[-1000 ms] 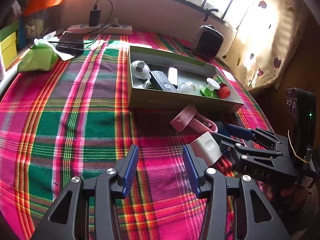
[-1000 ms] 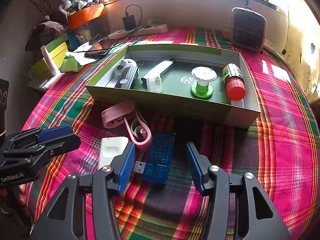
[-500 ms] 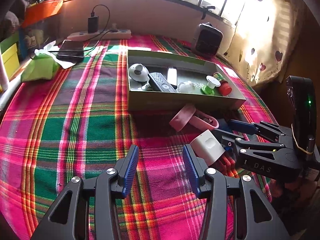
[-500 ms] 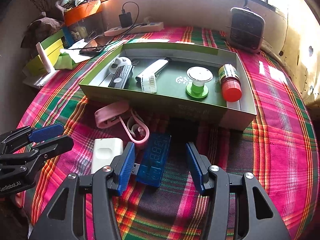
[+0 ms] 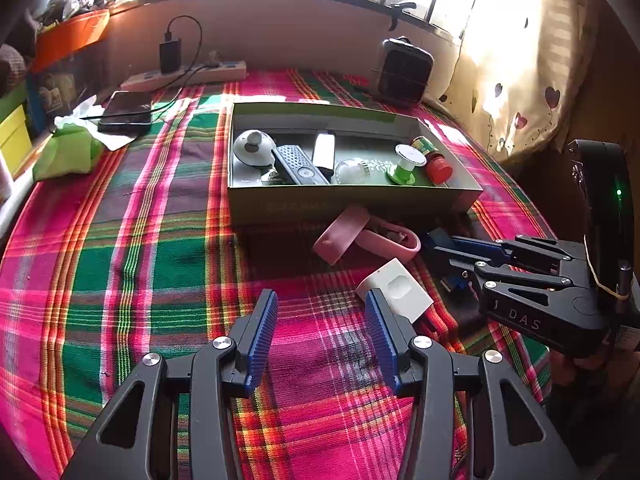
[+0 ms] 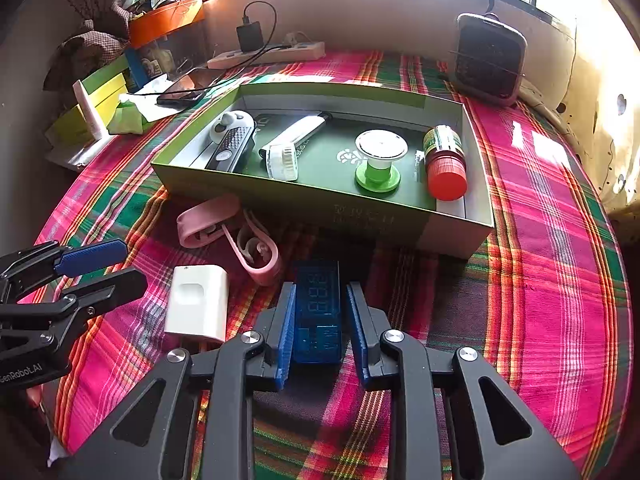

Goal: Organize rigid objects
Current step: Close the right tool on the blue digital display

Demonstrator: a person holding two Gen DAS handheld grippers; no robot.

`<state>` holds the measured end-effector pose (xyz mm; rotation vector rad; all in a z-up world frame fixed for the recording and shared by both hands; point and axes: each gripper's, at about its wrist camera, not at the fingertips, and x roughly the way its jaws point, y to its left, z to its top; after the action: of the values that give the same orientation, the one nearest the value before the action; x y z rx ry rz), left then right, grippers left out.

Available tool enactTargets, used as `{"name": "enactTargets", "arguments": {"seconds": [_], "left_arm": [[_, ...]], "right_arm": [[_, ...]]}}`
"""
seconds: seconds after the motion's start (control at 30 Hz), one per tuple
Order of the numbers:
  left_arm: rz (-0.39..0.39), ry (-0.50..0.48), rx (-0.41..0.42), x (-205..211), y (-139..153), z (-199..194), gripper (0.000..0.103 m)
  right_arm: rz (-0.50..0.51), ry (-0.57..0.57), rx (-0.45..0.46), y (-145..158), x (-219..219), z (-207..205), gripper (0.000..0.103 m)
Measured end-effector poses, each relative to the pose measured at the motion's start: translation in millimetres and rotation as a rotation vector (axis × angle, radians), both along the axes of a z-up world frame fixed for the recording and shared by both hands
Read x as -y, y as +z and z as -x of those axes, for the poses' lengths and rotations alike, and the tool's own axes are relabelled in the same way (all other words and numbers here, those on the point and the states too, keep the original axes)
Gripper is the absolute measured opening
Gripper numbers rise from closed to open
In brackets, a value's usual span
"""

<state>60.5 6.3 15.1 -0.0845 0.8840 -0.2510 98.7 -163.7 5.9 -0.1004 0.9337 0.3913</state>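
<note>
The right tool [image 6: 322, 322] is closing on the blue meter [image 6: 318, 308], which lies on the table [image 6: 540, 300] between its pads; the left pad touches, the right one shows a thin gap. The meter looks light, stiff and smooth, so I think its long flat sides are the best hold. The left tool [image 5: 320, 330] stands apart and empty, the white charger [image 5: 400, 290] just beside its right pad. The box [image 6: 280, 200] is ahead.
</note>
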Motion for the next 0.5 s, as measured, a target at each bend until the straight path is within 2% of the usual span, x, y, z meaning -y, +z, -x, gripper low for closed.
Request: {"name": "enactTargets", "arguments": {"seconds": [0.37,0.5], "left_arm": [[-0.004,-0.049,-0.021,28,0,-3,0.045],[0.006,-0.061,-0.040,39,-3,-6,0.051]], "right_arm": [[-0.043,-0.021,-0.002,0,26,2,0.023],[-0.042,-0.048,0.009,1,39,4,0.023]]}}
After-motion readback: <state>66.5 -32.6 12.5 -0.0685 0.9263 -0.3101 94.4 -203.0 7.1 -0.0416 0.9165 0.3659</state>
